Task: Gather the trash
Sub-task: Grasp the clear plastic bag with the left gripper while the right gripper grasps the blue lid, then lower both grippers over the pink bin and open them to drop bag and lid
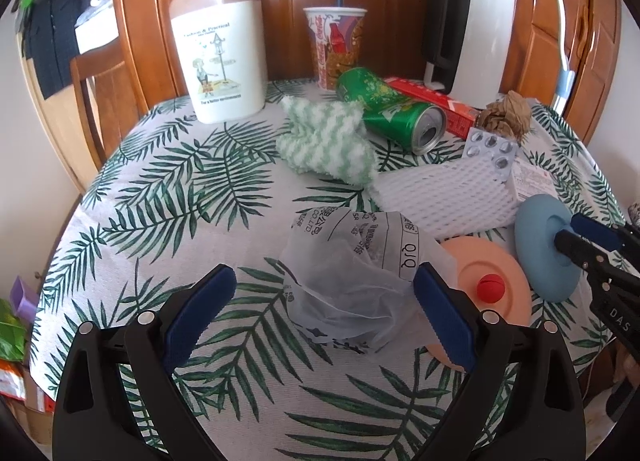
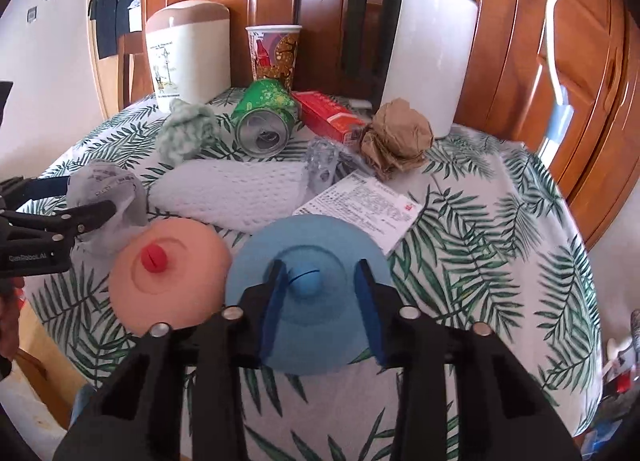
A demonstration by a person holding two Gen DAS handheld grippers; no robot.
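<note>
My left gripper (image 1: 324, 297) is open around a crumpled translucent plastic wrapper (image 1: 352, 261) on the leaf-print tablecloth; its right pad (image 1: 444, 317) is against the wrapper and the left pad stands clear. My right gripper (image 2: 320, 267) straddles the knob (image 2: 306, 283) of a blue round lid (image 2: 320, 237). One pad touches the knob, and a gap shows on the other side. In the left wrist view the blue lid (image 1: 540, 245) looks tipped up towards the right gripper (image 1: 576, 235). A white bin (image 1: 218, 57) stands at the back left.
A pink lid (image 1: 492, 273) with a red knob lies between the grippers. Behind are white foam netting (image 1: 440, 193), a blister pack (image 1: 490, 149), a receipt (image 2: 360, 209), crumpled brown paper (image 2: 396, 137), a green can (image 1: 392, 113), a red box (image 2: 328, 113), a striped cloth (image 1: 324, 141), a paper cup (image 1: 334, 45) and a kettle (image 2: 424, 57).
</note>
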